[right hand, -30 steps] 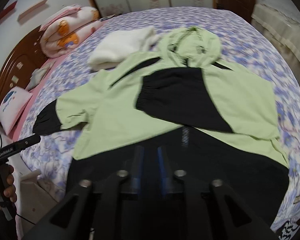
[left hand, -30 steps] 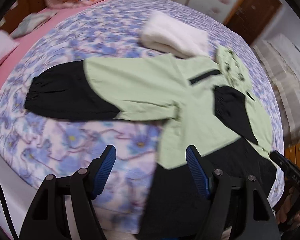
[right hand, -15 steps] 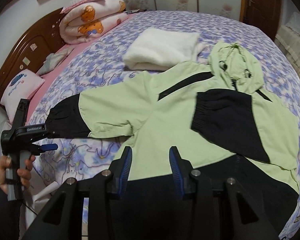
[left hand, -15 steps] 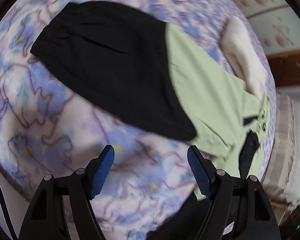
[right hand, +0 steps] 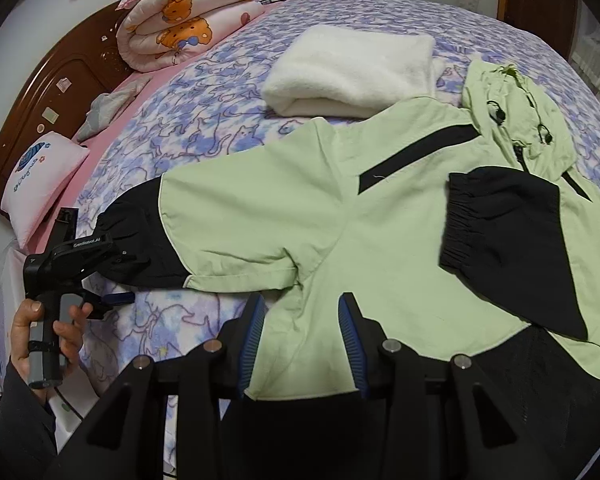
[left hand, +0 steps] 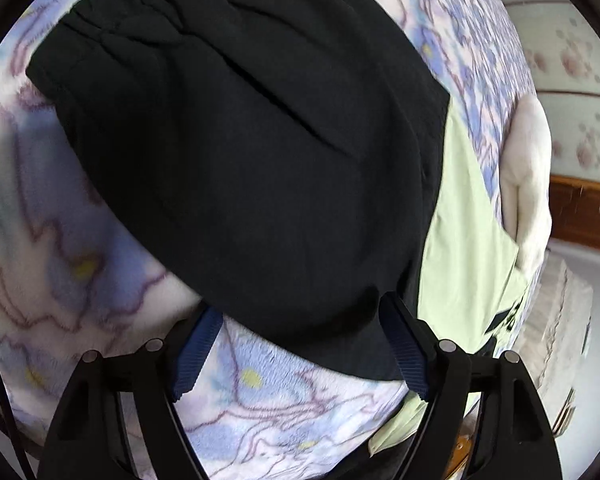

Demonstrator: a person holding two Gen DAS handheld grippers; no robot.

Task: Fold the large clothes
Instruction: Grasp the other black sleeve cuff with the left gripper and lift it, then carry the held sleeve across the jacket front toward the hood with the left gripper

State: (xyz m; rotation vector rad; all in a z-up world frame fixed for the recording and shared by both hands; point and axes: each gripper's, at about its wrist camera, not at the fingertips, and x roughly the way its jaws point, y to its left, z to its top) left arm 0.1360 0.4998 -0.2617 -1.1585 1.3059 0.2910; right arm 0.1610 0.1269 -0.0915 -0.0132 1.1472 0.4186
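A light green and black hooded jacket [right hand: 380, 240] lies flat on the bed. Its right sleeve [right hand: 512, 236] is folded across the chest. Its left sleeve, with a black cuff end [left hand: 240, 152], stretches out to the left. My left gripper [left hand: 300, 344] is open, its blue pads on either side of the black sleeve's lower edge; it also shows in the right wrist view [right hand: 112, 280] at the cuff. My right gripper [right hand: 302, 340] is open and empty above the jacket's lower green part, near the black hem.
A folded white fleece [right hand: 352, 72] lies beyond the jacket. A rolled pink quilt [right hand: 188, 20], a pink pillow [right hand: 40, 184] and the wooden headboard [right hand: 52, 92] are at the far left. The bed has a blue floral blanket [right hand: 204, 120]; its edge is near my left hand.
My left gripper has moved in close to the black sleeve end, which now fills its view. My right gripper has opened and pulled back, with the jacket seen more to the right.
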